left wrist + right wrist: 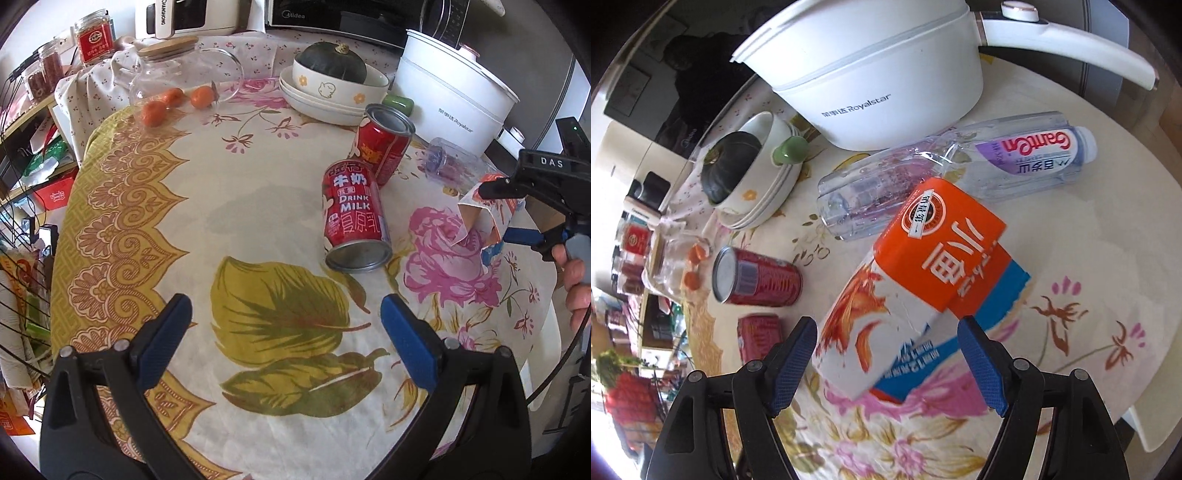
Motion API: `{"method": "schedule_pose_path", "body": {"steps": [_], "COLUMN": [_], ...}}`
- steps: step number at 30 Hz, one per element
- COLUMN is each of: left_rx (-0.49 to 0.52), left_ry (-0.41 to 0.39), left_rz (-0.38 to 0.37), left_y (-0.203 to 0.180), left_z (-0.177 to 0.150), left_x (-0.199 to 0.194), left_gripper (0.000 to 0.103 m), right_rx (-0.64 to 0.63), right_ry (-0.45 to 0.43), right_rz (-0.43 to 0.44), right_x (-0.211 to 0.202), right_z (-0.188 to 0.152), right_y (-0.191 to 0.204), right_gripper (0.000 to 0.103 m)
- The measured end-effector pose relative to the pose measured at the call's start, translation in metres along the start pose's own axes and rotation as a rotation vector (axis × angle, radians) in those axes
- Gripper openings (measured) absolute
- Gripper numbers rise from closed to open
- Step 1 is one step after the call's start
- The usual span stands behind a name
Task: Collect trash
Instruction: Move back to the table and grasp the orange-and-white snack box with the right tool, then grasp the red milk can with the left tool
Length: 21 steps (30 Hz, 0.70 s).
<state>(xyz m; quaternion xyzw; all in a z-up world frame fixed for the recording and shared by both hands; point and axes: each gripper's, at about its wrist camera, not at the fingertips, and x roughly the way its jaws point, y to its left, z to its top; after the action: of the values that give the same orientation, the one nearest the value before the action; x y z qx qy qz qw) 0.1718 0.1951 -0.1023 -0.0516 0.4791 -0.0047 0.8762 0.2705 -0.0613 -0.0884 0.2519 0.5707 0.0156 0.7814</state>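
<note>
Two red milk cans lie on the flowered tablecloth: one just ahead of my left gripper, the other behind it. My left gripper hangs open over the cloth with nothing between its fingers. A torn orange, white and blue carton lies near the table's right side. My right gripper straddles its near end, open, the pads close beside it. In the left wrist view that carton sits between the right gripper's fingers. A crushed clear water bottle lies behind the carton.
A white electric pot stands behind the bottle. Stacked bowls hold a dark squash, with a small green object beside them. A glass jug and mandarins sit at the far left. A hand grips the right tool.
</note>
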Motion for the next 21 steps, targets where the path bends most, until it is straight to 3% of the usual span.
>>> {"method": "schedule_pose_path", "body": {"steps": [3, 5, 10, 16, 19, 21], "left_rx": [0.015, 0.032, 0.023, -0.028, -0.030, -0.039], "left_ry": [-0.006, -0.058, -0.119, -0.113, -0.082, -0.055], "left_rz": [0.003, 0.034, 0.005, -0.069, -0.081, -0.110], "left_y": [-0.006, -0.011, -0.019, -0.029, -0.034, -0.035], "left_z": [0.002, 0.005, 0.015, 0.024, 0.027, 0.029], "left_x": [0.010, 0.010, 0.015, 0.032, 0.043, 0.050], "left_gripper": [0.102, 0.102, 0.102, 0.100, 0.085, 0.063], "right_rx": [0.029, 0.043, 0.005, -0.109, -0.147, -0.157], "right_ry": [0.015, 0.022, 0.040, 0.019, 0.010, 0.011], "right_rz": [0.013, 0.036, 0.098, 0.123, 0.122, 0.123], "right_x": [0.010, 0.015, 0.013, -0.005, -0.014, -0.018], "right_z": [0.002, 0.002, -0.003, -0.014, -0.019, -0.022], "right_y": [-0.006, -0.010, -0.012, -0.005, -0.007, -0.011], "right_gripper": [0.080, 0.079, 0.053, 0.038, 0.035, 0.035]}}
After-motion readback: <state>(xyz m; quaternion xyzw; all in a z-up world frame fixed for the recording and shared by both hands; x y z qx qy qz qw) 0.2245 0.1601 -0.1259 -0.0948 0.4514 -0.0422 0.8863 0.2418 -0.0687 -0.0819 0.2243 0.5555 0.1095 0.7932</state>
